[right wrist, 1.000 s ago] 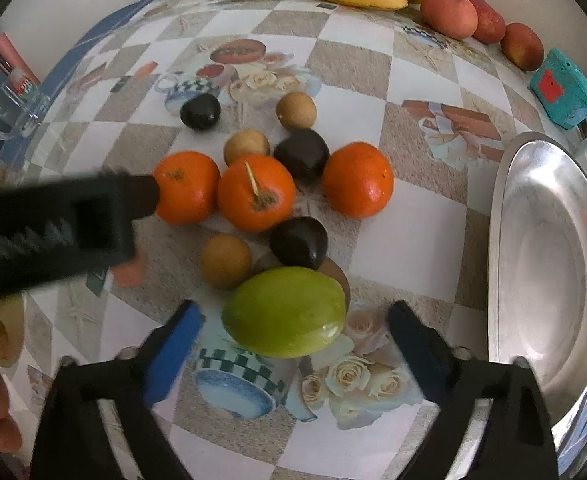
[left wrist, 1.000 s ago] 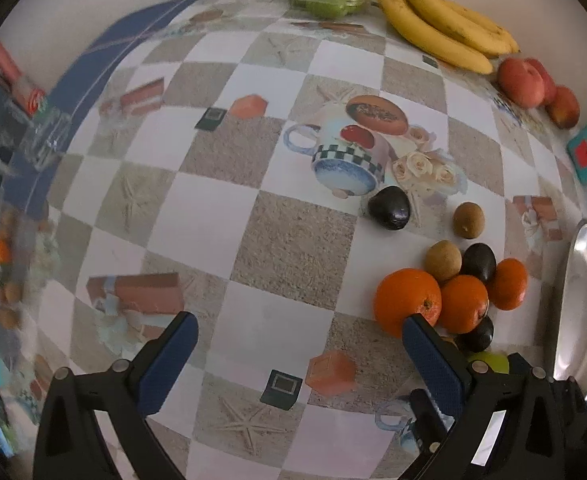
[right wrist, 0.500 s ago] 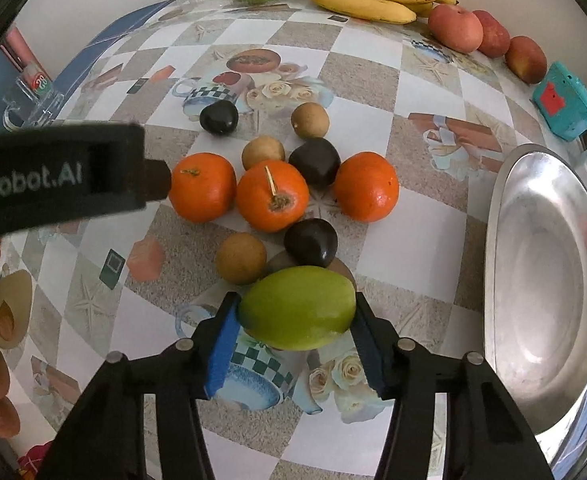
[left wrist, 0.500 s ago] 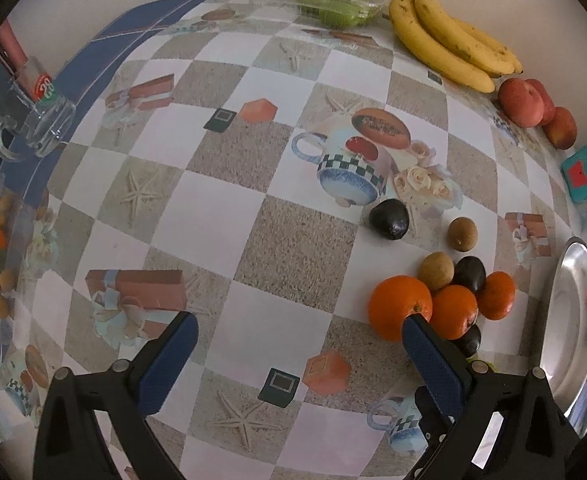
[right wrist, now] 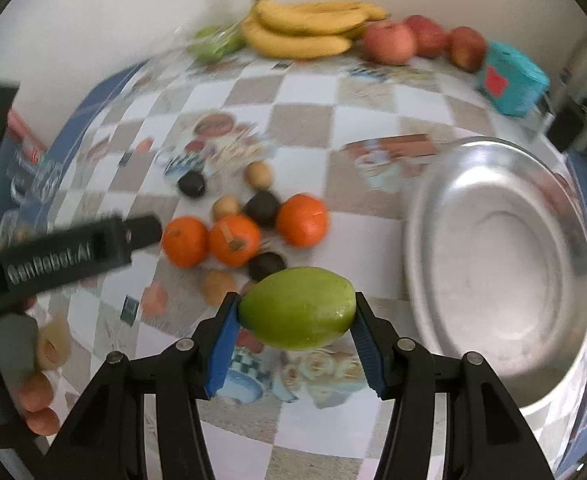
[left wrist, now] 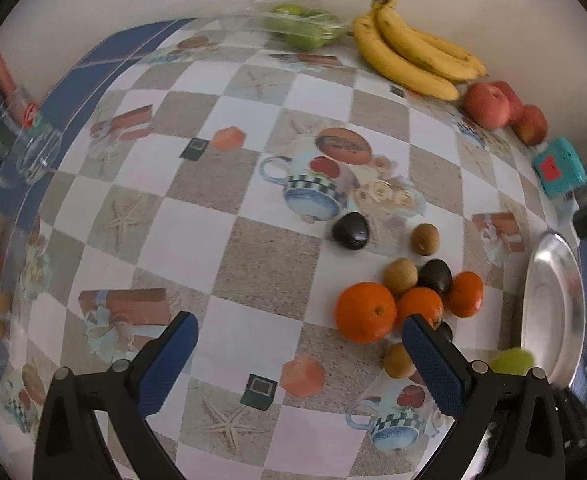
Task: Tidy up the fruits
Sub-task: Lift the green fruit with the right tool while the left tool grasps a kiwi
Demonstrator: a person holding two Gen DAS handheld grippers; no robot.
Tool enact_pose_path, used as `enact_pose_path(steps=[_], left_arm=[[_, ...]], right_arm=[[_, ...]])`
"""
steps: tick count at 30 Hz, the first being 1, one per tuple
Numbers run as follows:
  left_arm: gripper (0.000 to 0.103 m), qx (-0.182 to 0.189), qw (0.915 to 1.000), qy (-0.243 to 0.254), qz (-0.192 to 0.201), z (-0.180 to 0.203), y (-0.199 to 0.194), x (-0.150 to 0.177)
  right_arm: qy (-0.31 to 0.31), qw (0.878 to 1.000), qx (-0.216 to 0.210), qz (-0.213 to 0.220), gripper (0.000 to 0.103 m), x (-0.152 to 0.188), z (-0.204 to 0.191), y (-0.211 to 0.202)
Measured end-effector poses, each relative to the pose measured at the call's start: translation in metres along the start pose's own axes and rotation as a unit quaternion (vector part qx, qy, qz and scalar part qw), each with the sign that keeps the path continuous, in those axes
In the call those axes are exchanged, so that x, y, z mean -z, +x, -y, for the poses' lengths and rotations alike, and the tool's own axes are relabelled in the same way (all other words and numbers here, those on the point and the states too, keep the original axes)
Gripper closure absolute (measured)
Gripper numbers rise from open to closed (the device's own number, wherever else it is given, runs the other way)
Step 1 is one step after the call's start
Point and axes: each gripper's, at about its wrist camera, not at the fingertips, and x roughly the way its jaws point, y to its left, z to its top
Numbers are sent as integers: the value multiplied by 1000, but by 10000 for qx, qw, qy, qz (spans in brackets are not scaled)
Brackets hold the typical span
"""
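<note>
A: Right gripper (right wrist: 295,334) clamped on green fruit (right wrist: 297,308), pads pressing both ends; lifted clear of the table (right wrist: 301,120), likely to carry without nudging the pile.

B: Destination?

A: Probably the metal tray (right wrist: 505,356) at the table's right edge, bare, just beside the fruit.

B: Left gripper (left wrist: 299,364)?

A: Jaws apart, nothing between; held off the pile, near the front edge.

B: Remaining?

A: Oranges (left wrist: 365,312) clustered mid-table with small dark and brown fruits. Bananas (left wrist: 409,56), apples (left wrist: 487,106) along the far edge by the wall.
</note>
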Motion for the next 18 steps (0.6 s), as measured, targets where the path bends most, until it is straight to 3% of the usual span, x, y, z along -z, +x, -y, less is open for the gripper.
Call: enact_pose_path(steps=[7,9,16,18], left_arm=[[1,-4,9987,494,-90,28,3,8],[5,50,9982,582,-122,34,5,11],[34,196,9961,827,-248,52,10,19],[34,329,9950,892,-310,57,12,21]], right_arm=[[717,9967,-24,389,47,0,30,-22],[868,9949,5,511,47,-1,38,-28],[1110,9921,60,580,47,0,51,-34],[1089,9926,44,543,47,1,50,-32]])
